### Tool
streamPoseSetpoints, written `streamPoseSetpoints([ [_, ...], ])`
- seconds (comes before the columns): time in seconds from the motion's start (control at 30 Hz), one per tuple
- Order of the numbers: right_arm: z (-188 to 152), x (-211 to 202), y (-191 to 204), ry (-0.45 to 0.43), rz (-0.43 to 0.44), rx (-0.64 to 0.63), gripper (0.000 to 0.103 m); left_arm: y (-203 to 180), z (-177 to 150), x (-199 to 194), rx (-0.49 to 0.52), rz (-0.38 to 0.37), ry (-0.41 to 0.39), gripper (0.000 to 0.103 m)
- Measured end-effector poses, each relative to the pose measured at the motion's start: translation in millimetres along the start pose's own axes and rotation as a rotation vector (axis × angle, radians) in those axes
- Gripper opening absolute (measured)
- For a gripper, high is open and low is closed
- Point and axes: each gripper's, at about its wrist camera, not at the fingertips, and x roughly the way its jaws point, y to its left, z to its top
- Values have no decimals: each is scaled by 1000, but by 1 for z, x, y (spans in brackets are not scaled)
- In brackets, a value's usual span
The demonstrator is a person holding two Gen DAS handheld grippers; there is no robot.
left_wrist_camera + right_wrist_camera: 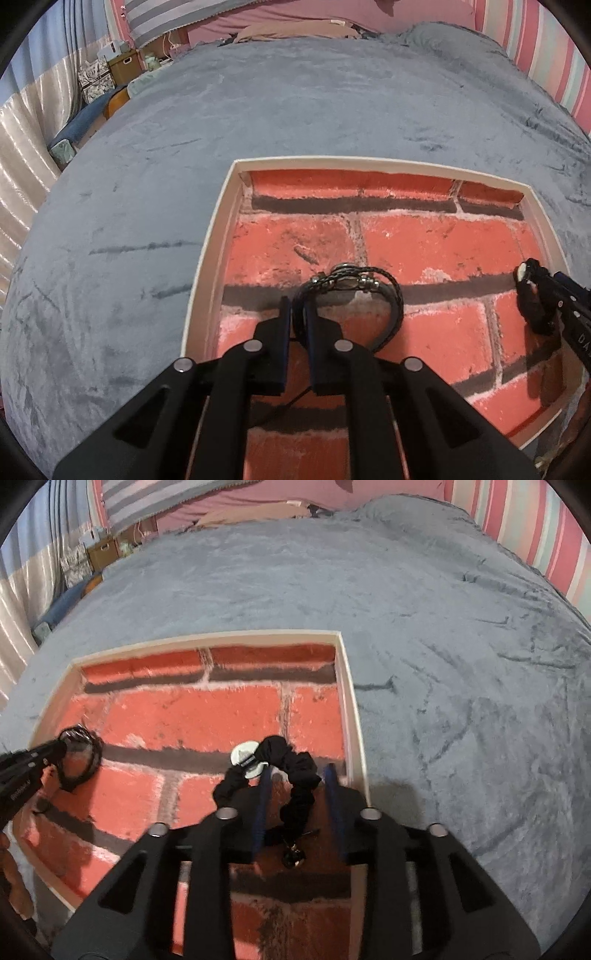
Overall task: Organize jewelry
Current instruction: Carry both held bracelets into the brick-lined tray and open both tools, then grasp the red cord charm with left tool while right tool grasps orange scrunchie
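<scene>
A shallow white tray with a red brick-pattern floor lies on a grey-blue blanket. My left gripper is shut on a black braided leather bracelet with metal clasps, over the tray's left part; it also shows in the right wrist view. My right gripper is open, its fingers either side of a black fabric scrunchie with a white disc, over the tray's right side. The scrunchie also shows in the left wrist view.
The grey-blue blanket covers a bed all around the tray. Pink pillows lie at the far end, a striped wall on the right. Boxes and curtains stand at the far left.
</scene>
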Motion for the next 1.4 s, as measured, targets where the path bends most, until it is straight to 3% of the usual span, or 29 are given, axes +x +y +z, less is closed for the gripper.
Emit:
streamPoseSetpoints([
  [0.03, 1, -5, -2, -6, 17, 10, 38, 1, 0, -4, -3, -2, -3, 24],
  [0.07, 3, -11, -4, -7, 25, 17, 40, 2, -1, -10, -8, 2, -10, 50],
  [0.1, 4, -18, -6, -16, 32, 20, 41, 4, -2, -20, -12, 21, -40, 61],
  [0.13, 6, -25, -7, -23, 39, 23, 44, 4, -2, -27, -11, 33, -62, 66],
  [0.3, 5, -64, -15, -69, 57, 30, 60, 10, -9, -63, -13, 25, -96, 67],
  [0.37, 0, -80, -17, -86, 57, 19, 78, 13, -15, -79, -25, 26, -118, 82],
  [0.43, -10, -102, -20, -119, 64, 17, 90, 15, -24, -95, -34, 27, -139, 90],
  [0.53, -27, -129, -24, -169, 49, 6, 99, 16, -42, -122, -37, -6, -165, 90],
  [0.7, -68, -168, -32, -191, 38, -30, 99, 7, -77, -157, -34, -46, -192, 91],
  [1.03, -179, -235, -52, -268, -3, -79, 99, 1, -178, -232, -84, -107, -303, 92],
  [1.4, -279, -271, -85, -305, -51, -45, 99, -31, -269, -254, -84, -137, -285, 93],
])
